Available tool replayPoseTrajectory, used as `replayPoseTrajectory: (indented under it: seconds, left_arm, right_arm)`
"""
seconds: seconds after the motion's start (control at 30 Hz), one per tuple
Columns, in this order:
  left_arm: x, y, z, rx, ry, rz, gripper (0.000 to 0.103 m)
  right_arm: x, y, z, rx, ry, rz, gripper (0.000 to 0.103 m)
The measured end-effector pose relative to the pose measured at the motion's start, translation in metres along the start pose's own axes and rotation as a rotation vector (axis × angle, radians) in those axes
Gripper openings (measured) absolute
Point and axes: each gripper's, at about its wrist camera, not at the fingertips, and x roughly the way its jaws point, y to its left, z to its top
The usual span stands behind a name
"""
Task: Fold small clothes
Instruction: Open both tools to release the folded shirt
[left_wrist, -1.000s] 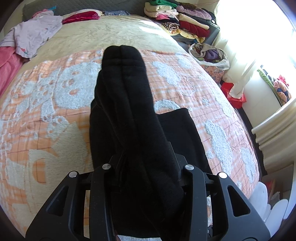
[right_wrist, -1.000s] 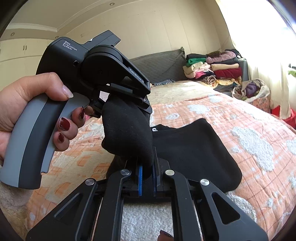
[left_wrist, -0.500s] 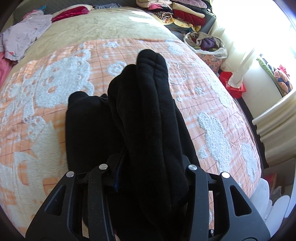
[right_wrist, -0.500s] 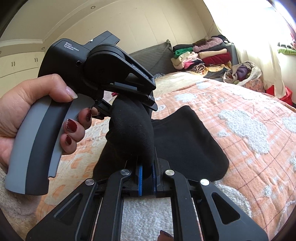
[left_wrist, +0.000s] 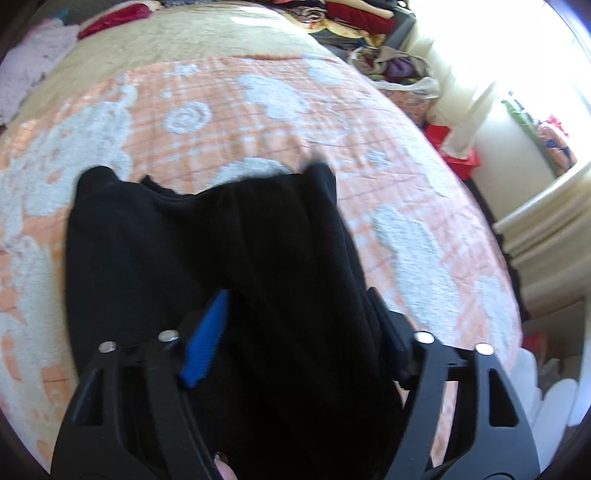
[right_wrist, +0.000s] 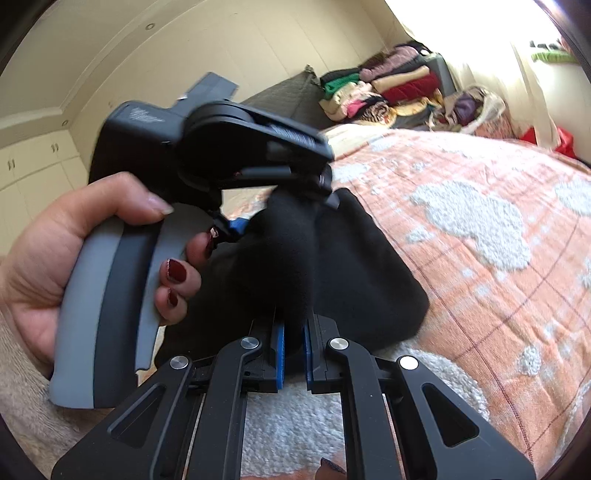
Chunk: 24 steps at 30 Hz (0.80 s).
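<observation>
Black garment is lying doubled over on the bed's orange and white blanket, so one fold appears made; smoothing and any further fold are, in my judgement, still outstanding. Left gripper is opening its jaws, cloth draped loosely between them, blue pad showing clear. Right gripper is pinching a bunched edge of the garment, jaws nearly closed. Stacked folded clothes are sitting beyond the bed beside a bright curtained window.

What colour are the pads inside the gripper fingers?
Blue, on the left gripper's finger pads; clearest in the left wrist view.
</observation>
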Motion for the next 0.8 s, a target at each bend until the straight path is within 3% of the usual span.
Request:
replayPoseTrajectory:
  seconds: [0.17,0.3,0.37,0.53,0.67,0.73,0.8]
  left_arm:
    - [-0.019,0.0,-0.008,0.015,-0.071,-0.066,0.067]
    - [-0.038,0.015,-0.02,0.028,-0.132,0.008,0.067]
    - [-0.039,0.026,-0.029,0.038,-0.134,0.073,0.067]
    - [-0.037,0.038,-0.042,0.064,-0.132,0.112,0.067]
    - [-0.049,0.039,-0.052,0.072,-0.158,0.11,0.067]
    - [-0.057,0.04,-0.056,0.068,-0.174,0.102,0.067]
    - [-0.064,0.041,-0.06,0.065,-0.189,0.094,0.067]
  right_arm:
    - [0.006,-0.033,-0.005,0.195,0.06,0.082,0.008]
    - [0.011,-0.066,-0.011,0.422,0.109,0.189,0.01]
    - [0.012,-0.07,-0.01,0.454,0.125,0.205,0.011]
    - [0.011,-0.065,0.005,0.442,0.145,0.159,0.02]
    - [0.001,-0.042,0.016,0.315,0.124,0.056,0.031]
    - [-0.005,-0.032,0.021,0.253,0.109,-0.003,0.041]
    - [-0.011,-0.027,0.025,0.22,0.093,-0.027,0.044]
